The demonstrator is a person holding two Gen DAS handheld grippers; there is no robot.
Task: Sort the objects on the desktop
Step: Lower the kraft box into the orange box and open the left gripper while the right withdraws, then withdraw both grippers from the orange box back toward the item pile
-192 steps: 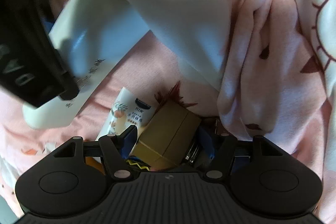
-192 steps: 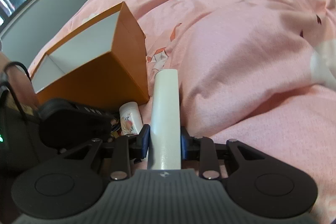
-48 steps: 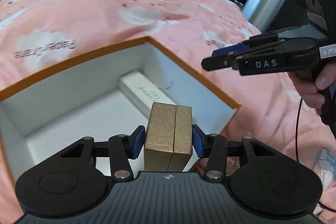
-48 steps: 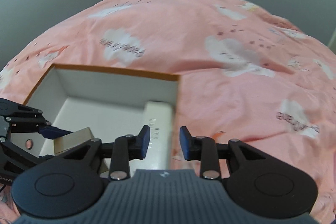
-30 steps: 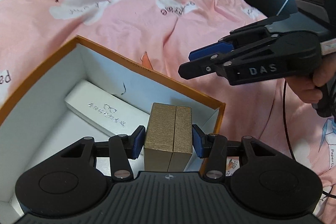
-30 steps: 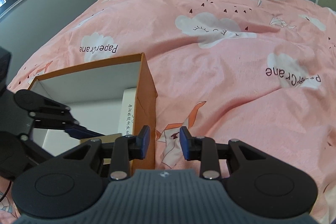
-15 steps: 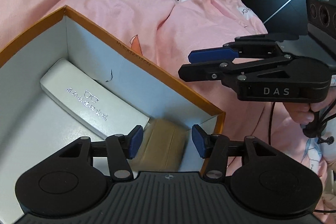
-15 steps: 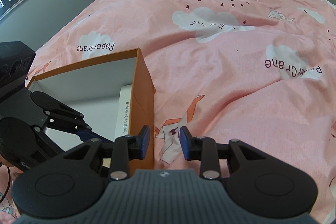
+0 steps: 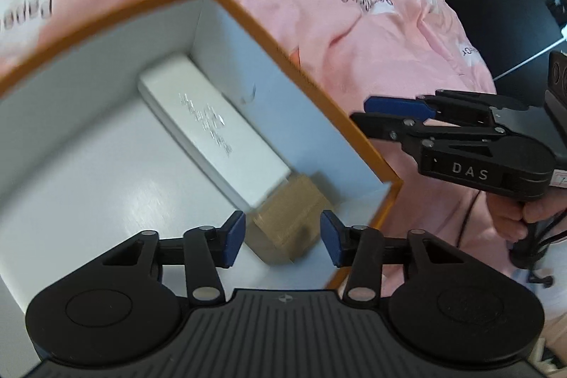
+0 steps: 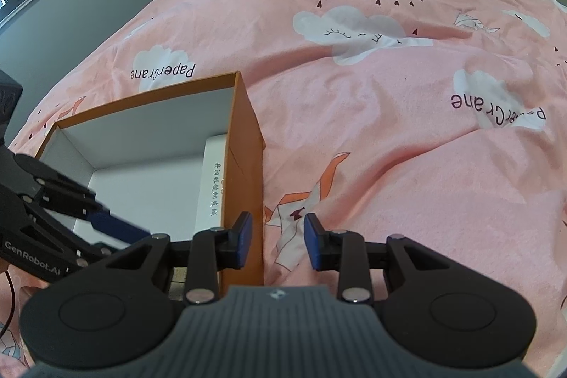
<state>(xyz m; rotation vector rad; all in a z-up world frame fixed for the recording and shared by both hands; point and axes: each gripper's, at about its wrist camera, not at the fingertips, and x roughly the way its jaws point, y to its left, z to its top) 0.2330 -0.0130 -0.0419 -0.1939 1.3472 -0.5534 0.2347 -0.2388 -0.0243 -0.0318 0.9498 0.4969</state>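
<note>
Gold box (image 9: 291,215) looks stiff and light in the orange box's (image 9: 358,144) near corner; we would pinch its flat sides, while our left gripper (image 9: 282,241), closing, and right gripper (image 10: 277,240), fingers apart, hold nothing.

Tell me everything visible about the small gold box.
The gold box is small, squarish, with a matte, finely textured tan-gold surface, blurred here. It lies on the white floor of the orange box, in its near corner, its end against the long white case. No pad touches it; the left gripper is above it, jaws closing.
</note>
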